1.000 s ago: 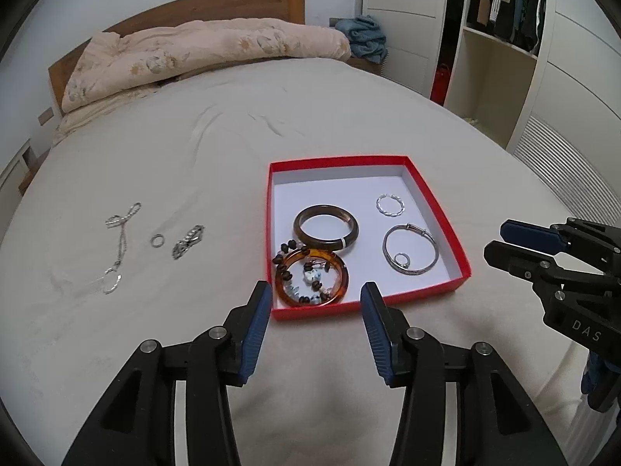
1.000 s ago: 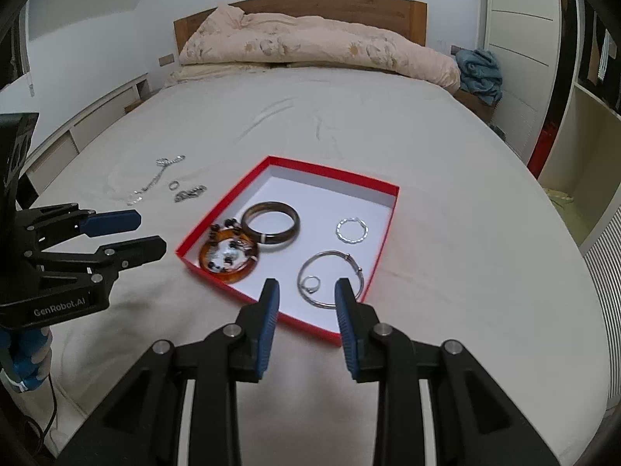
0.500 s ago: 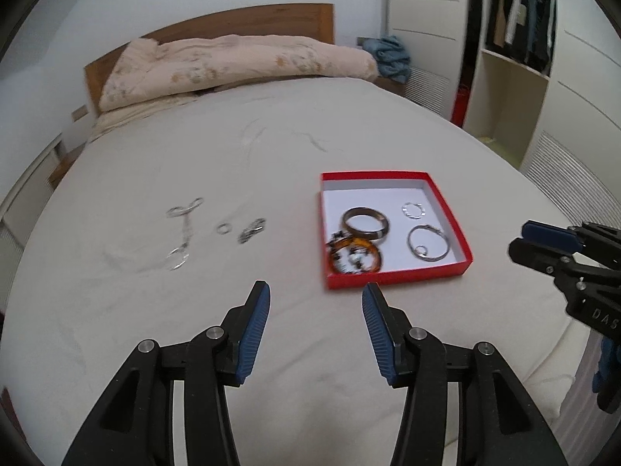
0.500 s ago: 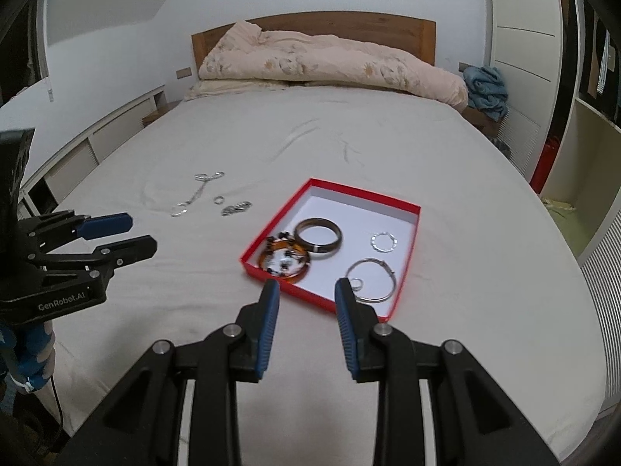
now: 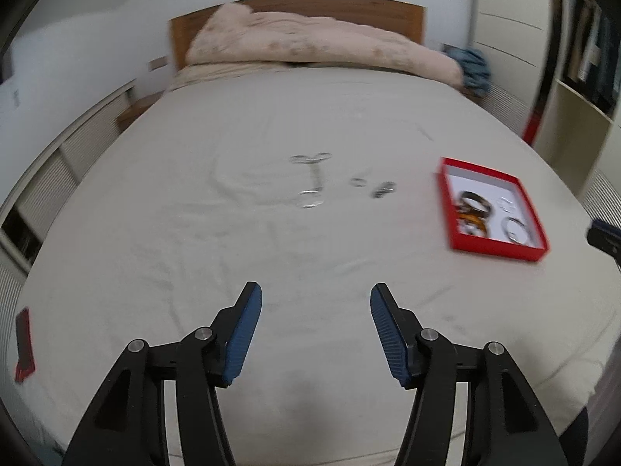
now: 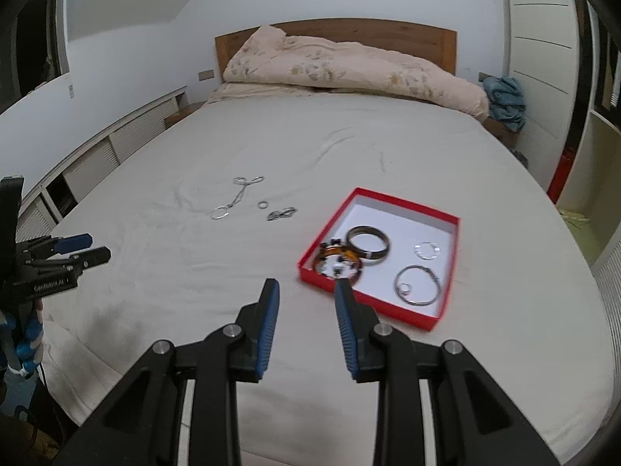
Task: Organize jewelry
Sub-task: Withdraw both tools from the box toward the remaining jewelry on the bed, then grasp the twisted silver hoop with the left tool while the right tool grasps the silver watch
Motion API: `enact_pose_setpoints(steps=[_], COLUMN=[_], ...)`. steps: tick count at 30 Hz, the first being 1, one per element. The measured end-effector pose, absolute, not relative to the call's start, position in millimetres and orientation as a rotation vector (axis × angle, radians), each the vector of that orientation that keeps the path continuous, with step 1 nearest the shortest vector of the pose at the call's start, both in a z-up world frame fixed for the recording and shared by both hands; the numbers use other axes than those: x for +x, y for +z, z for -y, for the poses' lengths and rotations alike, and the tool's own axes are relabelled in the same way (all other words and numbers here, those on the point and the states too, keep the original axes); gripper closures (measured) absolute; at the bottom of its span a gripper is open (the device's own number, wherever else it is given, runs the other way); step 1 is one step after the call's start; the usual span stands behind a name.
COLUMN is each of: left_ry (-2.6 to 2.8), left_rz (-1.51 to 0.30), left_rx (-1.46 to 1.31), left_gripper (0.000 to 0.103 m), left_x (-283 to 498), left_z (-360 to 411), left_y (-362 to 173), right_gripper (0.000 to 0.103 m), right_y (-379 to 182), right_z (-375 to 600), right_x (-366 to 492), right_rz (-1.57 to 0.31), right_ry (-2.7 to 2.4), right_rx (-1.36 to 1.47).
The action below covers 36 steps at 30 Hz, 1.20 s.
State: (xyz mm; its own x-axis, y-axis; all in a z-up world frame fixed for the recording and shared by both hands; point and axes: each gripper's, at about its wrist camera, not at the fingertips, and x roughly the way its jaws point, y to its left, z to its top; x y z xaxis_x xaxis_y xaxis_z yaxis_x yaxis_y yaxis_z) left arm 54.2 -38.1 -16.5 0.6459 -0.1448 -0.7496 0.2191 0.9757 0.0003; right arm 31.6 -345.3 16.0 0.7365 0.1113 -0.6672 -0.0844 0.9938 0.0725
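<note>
Your left gripper (image 5: 315, 334) has its jaws standing well apart with nothing between them; they have just been opening wider, which reads as readying for a pickup. Your right gripper (image 6: 304, 324) has its jaws parted more narrowly and equally empty, hovering over bare sheet just short of the red box (image 6: 446, 316).

Outward from the left jaws, at about 12 o'clock, lie the loose pieces on the bed (image 5: 194, 233): a silver chain (image 5: 310, 178) with rings at its ends, then a small ring (image 5: 358, 182) and a dark clasp piece (image 5: 383, 189) just beside it toward 1 o'clock. These are not yet put away. The box sits at 2 o'clock — it already holds a dark bangle (image 6: 368, 242), an amber bracelet (image 6: 338, 262), a silver hoop (image 6: 418, 285) and a small twisted ring (image 6: 427, 250), so the sorting seems partly done.
</note>
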Motion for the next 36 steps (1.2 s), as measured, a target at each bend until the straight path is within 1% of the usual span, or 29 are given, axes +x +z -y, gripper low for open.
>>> enact_pose_setpoints(steps=[5, 10, 26, 29, 36], left_ry=[-0.143, -0.141, -0.233, -0.244, -0.276], left_rz=[-0.851, -0.878, -0.917, -0.929, -0.957], left_rx=[0.048, 0.007, -0.052, -0.062, -0.025], left_gripper=[0.045, 0.045, 0.046, 0.047, 0.051], left_x=[71.2, 102.7, 243.1, 263.5, 292.8], left_z=[7.1, -2.1, 32.2, 36.8, 54.4], left_y=[-29.8, -48.5, -108.9, -120.9, -150.7], right_gripper=[0.075, 0.075, 0.074, 0.056, 0.054], right_y=[3.4, -13.8, -86.4, -101.0, -128.7], right_z=[324.5, 308.4, 271.2, 269.4, 271.5], right_x=[51.4, 82.9, 232.0, 255.2, 296.1], right_rz=[-0.757, -0.78, -0.861, -0.868, -0.898], right_ry=[0.151, 0.178, 0.134, 0.098, 0.044], right_rx=[0.045, 0.07, 0.183, 0.208, 0.278])
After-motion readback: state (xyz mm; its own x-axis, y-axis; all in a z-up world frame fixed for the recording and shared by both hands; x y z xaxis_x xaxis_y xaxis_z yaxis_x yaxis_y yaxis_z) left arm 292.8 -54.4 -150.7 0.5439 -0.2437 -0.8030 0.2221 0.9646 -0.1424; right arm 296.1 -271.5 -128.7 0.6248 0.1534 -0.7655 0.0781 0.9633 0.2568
